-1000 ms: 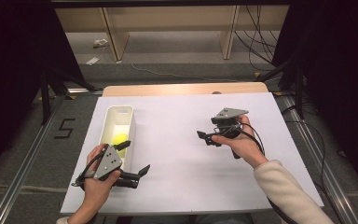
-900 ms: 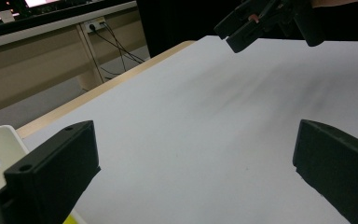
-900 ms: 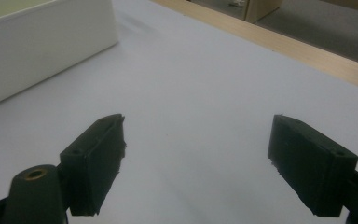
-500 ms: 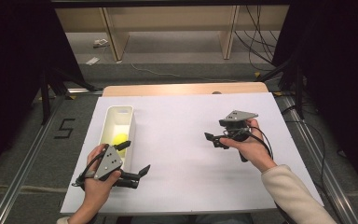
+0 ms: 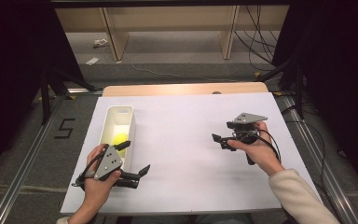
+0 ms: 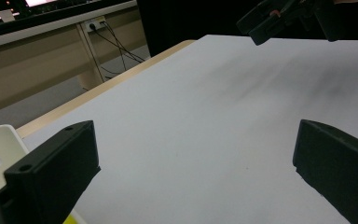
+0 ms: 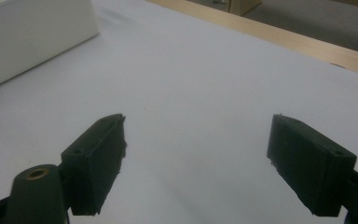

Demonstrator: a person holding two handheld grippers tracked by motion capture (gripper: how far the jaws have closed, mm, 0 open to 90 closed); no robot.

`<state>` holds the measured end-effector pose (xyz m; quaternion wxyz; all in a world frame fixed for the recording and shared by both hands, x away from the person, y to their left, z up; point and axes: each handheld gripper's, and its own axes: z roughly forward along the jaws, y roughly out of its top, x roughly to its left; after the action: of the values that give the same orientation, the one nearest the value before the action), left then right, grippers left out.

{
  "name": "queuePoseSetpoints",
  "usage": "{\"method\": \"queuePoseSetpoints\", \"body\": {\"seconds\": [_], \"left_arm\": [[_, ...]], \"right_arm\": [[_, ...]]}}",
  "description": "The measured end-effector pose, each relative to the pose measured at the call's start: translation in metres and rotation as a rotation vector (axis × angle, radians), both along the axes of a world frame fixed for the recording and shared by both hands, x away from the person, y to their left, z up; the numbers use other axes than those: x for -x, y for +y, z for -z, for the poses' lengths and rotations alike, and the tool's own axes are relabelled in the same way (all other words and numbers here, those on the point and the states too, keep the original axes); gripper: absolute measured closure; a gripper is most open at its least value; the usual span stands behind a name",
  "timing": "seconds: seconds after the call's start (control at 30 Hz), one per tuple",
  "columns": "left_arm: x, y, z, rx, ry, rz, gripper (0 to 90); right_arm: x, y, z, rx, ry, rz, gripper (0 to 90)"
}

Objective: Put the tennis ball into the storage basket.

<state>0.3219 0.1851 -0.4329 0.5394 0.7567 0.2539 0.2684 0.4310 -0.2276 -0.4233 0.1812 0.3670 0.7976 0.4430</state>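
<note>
Left gripper (image 5: pixel 135 158): low at the near-left of the table, right beside the near end of the tray; jaws spread wide with nothing between them; in the left gripper view they frame bare white table, one jaw at each lower corner.

Left hand (image 5: pixel 98 179): wrapped round the handle, coming in from the bottom edge; grey three-cornered plate on top, tilted.

Right gripper (image 5: pixel 220 140): out on the right half of the table, well apart from the tray, jaws pointing left; jaws parted and empty, clear white surface between them in the right gripper view; it also shows dark and blurred at the top of the left gripper view.

Right hand (image 5: pixel 256 149): gripping the handle, cream sleeve (image 5: pixel 303 200) trailing to the bottom-right corner; cable looping beside the wrist.

Ball (image 5: pixel 120 139): yellow, lying inside the tray towards its near end; just beyond the left gripper, whether it touches the jaw I cannot tell.

Tray (image 5: pixel 130 122): long white tray, set lengthwise on the left side of the table; its wall shows at the top-left of the right gripper view.

Table (image 5: pixel 182 121): white sheet over a wooden top; a strip of wood showing along the far edge.
</note>
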Motion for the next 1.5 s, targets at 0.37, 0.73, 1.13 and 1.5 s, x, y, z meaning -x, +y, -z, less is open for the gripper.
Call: {"method": "queuePoseSetpoints", "body": {"seconds": [0.37, 0.73, 1.13, 1.5], "left_arm": [[0.000, 0.000, 0.000, 0.000, 0.001, -0.001, 0.0], [0.000, 0.000, 0.000, 0.000, 0.001, -0.003, 0.0], [0.000, 0.000, 0.000, -0.003, 0.002, -0.002, 0.0], [0.000, 0.000, 0.000, -0.001, 0.002, -0.003, 0.0]], "right_arm": [[0.007, -0.019, -0.003, -0.013, -0.009, 0.037, 20.1], [0.015, -0.033, 0.002, -0.009, -0.002, 0.056, 20.1], [0.024, -0.044, 0.005, -0.012, 0.006, 0.073, 20.3], [0.030, -0.051, 0.009, -0.014, 0.002, 0.083, 20.2]]}}
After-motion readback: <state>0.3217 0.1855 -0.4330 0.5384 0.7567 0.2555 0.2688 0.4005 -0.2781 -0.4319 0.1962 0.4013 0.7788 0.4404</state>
